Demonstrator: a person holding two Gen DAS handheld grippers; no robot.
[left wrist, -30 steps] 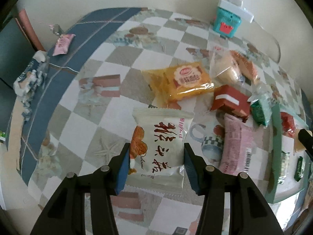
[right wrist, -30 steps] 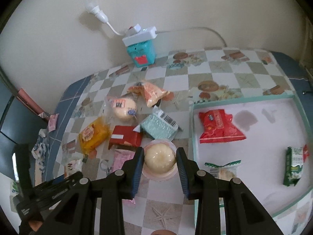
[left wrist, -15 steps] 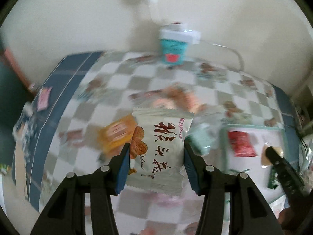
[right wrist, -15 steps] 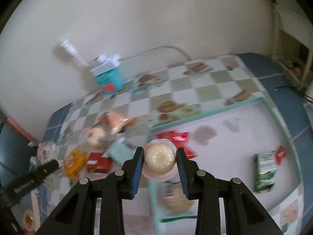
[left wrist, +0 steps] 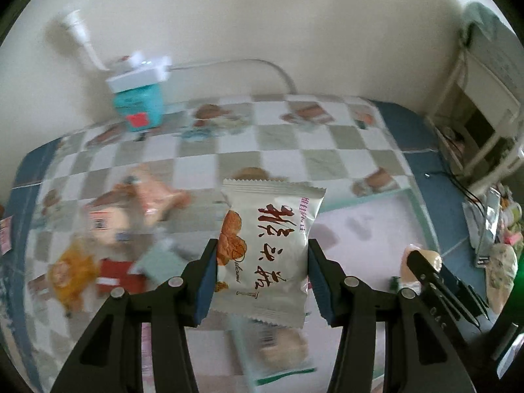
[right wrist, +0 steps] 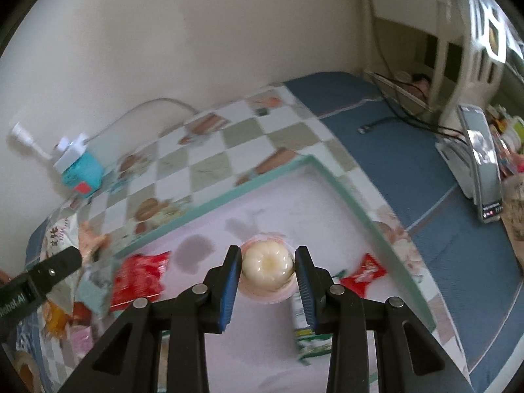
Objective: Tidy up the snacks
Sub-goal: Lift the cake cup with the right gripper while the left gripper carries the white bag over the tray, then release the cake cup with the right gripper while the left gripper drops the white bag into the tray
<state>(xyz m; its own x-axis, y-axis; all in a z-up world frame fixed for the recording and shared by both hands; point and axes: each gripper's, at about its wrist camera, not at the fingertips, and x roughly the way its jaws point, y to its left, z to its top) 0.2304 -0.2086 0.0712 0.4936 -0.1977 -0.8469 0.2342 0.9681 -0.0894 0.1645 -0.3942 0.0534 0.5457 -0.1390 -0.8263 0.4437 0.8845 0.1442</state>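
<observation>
Mid-task: left gripper (left wrist: 262,275) clamped on white packet (left wrist: 268,255), right gripper (right wrist: 266,280) clamped on pudding cup (right wrist: 267,270) over tray (right wrist: 262,183) w/ few snacks in; loose pile (left wrist: 108,229) at 9 o'clock left.

Only readable stuff was big dark-red Chinese characters plus a cursive "Delicious"-looking word on the white snack packet (left wrist: 268,255), and part of a white print ending "obot.AI" on the left claw (right wrist: 19,296).
</observation>
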